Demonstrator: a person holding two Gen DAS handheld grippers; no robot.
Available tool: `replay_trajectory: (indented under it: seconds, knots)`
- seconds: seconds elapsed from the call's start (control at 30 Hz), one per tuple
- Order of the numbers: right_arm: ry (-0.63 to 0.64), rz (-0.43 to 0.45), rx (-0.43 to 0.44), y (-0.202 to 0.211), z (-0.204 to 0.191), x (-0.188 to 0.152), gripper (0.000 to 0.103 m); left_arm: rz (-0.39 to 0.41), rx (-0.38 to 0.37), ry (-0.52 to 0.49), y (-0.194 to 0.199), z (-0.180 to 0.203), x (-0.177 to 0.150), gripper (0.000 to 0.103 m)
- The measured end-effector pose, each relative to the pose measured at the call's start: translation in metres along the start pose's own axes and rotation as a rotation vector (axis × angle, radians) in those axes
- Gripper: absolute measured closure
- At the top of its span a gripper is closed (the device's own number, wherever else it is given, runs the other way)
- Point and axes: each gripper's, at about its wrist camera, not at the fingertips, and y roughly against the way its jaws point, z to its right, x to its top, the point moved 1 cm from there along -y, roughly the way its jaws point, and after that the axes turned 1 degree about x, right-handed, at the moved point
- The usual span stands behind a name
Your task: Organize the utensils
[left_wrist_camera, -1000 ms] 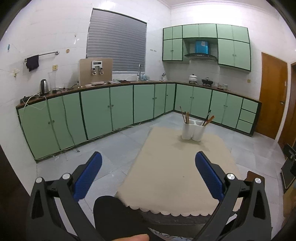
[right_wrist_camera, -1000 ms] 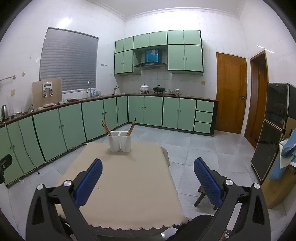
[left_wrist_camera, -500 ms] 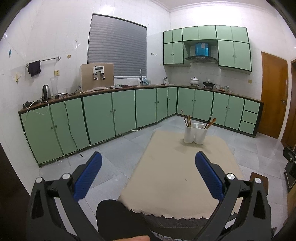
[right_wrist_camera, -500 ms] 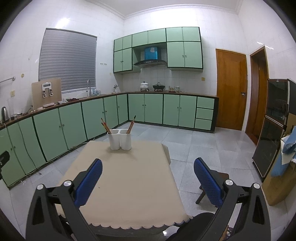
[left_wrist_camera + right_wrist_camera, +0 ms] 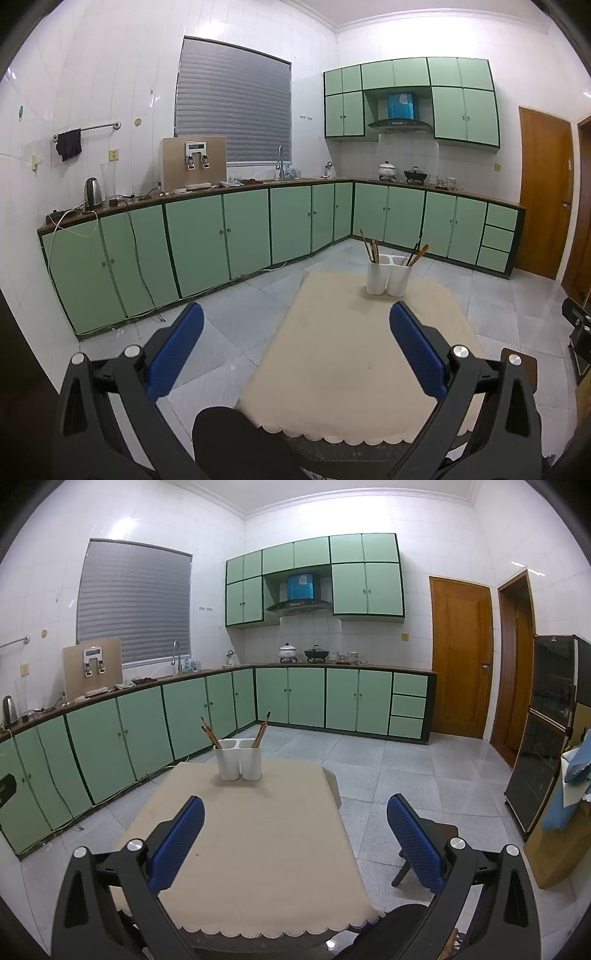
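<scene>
A white two-compartment utensil holder stands at the far end of a table with a beige cloth. Brown chopsticks lean in its left compartment and more chopsticks in its right one. The holder also shows in the right wrist view. My left gripper is open and empty, held above the table's near left edge. My right gripper is open and empty, held above the table's near right part.
Green cabinets run along the left and far walls. A brown door stands at the far right. A dark glass cabinet and a wooden stool are right of the table. A dark knee shows at the near edge.
Both grippers have tilted up slightly, so the table and holder sit lower in view. Both grippers stay open and empty.
</scene>
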Motion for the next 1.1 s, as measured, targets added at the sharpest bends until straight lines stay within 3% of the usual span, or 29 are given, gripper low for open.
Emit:
replay_trajectory:
  seconds: [1.1]
  knots:
    - [-0.013, 0.038, -0.003, 0.0083, 0.0011, 0.0019, 0.006, 0.012, 0.004, 0.001, -0.0004, -0.0025, 0.0006, 0.005]
